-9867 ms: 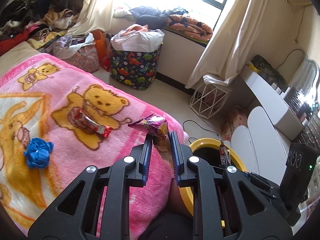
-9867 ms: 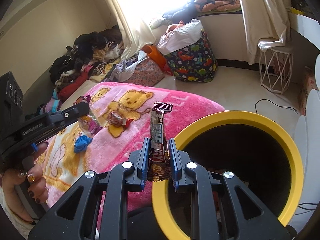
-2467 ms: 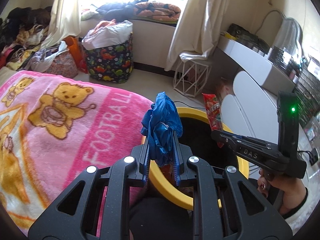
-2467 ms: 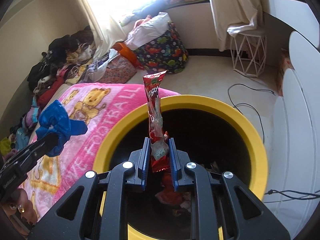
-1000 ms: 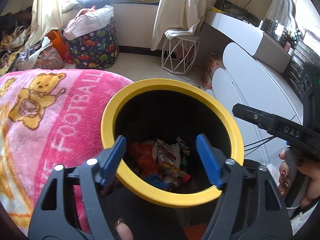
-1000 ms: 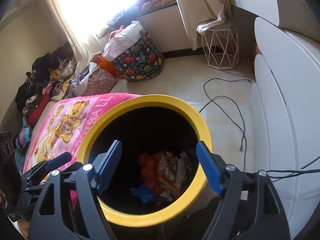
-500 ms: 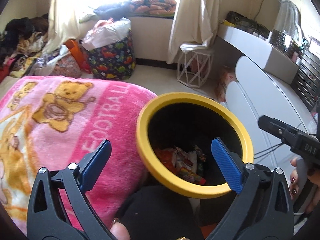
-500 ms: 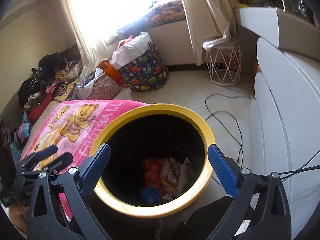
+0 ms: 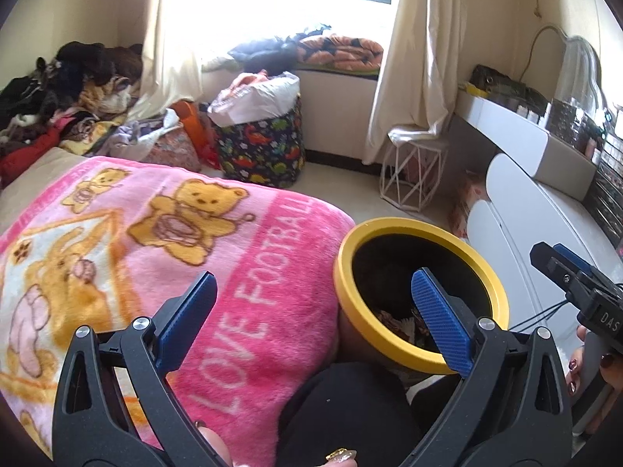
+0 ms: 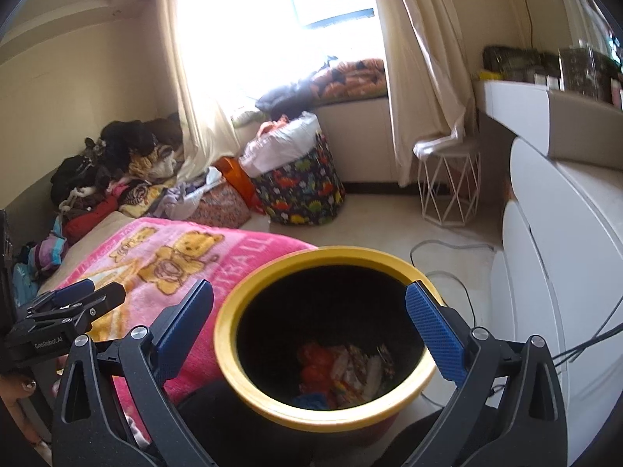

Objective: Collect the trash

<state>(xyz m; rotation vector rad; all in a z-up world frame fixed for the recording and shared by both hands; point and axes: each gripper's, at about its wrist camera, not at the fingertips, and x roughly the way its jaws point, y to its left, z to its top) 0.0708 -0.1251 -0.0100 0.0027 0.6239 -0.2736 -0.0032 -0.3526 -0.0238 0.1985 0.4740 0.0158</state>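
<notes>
Nearest: left gripper and right gripper, both spread wide, nothing held. Just beyond them, yellow-rimmed round black bin; crumpled snack wrappers lie at its bottom. Beside the bin, pink teddy-bear fleece blanket, no litter visible. Judgement: scan the blanket beyond the bin before withdrawing. Farthest, dinosaur-print fabric basket.

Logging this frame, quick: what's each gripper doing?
Left gripper: open, holding nothing.
Right gripper: open, holding nothing.
</notes>
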